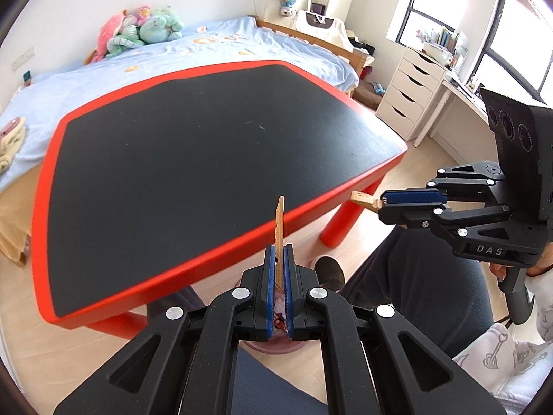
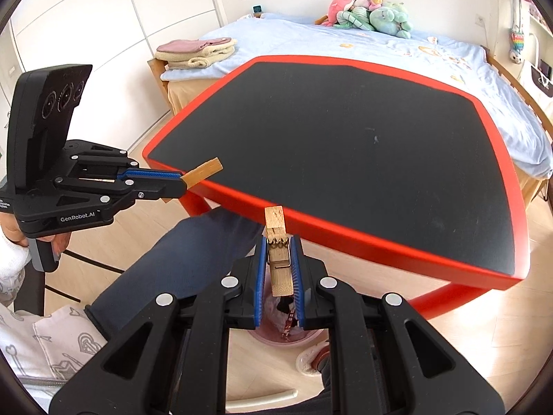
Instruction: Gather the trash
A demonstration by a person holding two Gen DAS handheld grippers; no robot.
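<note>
wooden clothespin (image 2: 276, 252) pinched in right hand-held gripper (image 2: 279, 242) (left (image 1: 280, 252) grips a stick (image 1: 279, 228)).

Two printed marks, both on the handheld tongs

At the right of the left wrist view, white letters "DAS" stand on the black body of the right tongs (image 1: 380, 204). At the left of the right wrist view, "GenRobot.AI" stands in white on the black body of the left tongs (image 2: 182, 180).
</note>
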